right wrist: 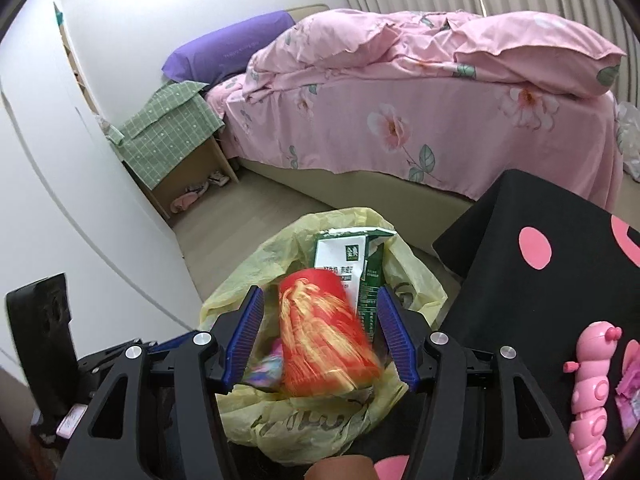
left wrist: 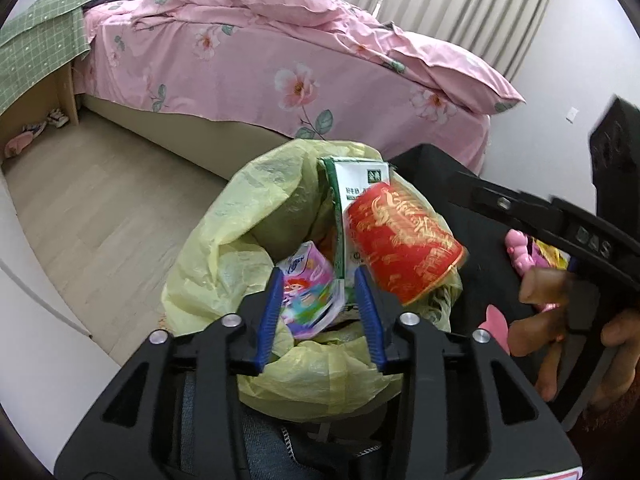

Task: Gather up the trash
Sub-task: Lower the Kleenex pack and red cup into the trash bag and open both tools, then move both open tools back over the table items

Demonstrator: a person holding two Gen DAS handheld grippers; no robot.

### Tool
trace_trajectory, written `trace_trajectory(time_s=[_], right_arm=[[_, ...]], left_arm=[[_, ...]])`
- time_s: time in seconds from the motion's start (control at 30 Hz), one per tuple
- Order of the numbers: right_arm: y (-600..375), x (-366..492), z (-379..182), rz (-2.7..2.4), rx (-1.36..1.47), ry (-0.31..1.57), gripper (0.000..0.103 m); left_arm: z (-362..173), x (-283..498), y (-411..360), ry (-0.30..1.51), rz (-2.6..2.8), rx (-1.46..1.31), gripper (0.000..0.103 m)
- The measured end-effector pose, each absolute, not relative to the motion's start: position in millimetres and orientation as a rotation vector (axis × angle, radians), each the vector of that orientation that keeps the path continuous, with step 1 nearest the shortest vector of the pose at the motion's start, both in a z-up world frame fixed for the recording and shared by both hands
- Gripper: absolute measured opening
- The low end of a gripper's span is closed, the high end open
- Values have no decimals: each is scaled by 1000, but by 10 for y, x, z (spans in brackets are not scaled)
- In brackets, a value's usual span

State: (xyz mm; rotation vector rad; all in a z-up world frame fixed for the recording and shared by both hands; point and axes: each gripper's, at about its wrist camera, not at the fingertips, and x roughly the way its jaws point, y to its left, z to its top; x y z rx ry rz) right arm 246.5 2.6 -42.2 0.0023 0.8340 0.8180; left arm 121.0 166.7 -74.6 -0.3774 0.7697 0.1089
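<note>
1. Yellow plastic trash bag, mouth open, standing on the floor beside the bed; also seen from the right wrist.
2. Red paper cup with gold print, motion-blurred, tilted over the bag mouth, rim toward the lower right; touching no blue pad in either view; seen again at.
3. Green-and-white carton, upright inside the bag, just behind the cup;.
4. Pink printed packet, lying in the bag, left of the carton.
5. Left gripper, jaws spread above the bag, pinching nothing.
6. Right gripper, jaws spread wide, cup between the blue pads but apart from both; body of it visible from the left wrist, held by a hand.
7. Black cloth with pink dots, right of the bag; pink caterpillar toy lying on it.
8. Pink floral quilt, rumpled on the bed; purple pillow at the far end.
</note>
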Motion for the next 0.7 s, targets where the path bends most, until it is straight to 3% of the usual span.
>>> trace_trajectory(time_s=[0.37, 0.7], right_arm=[[-733, 2305, -68, 689, -32, 727, 57], [-2041, 2070, 61, 416, -166, 656, 57]], left_arm=[[-312, 1089, 1481, 662, 96, -341, 47], [-94, 1309, 452, 608, -210, -220, 53]])
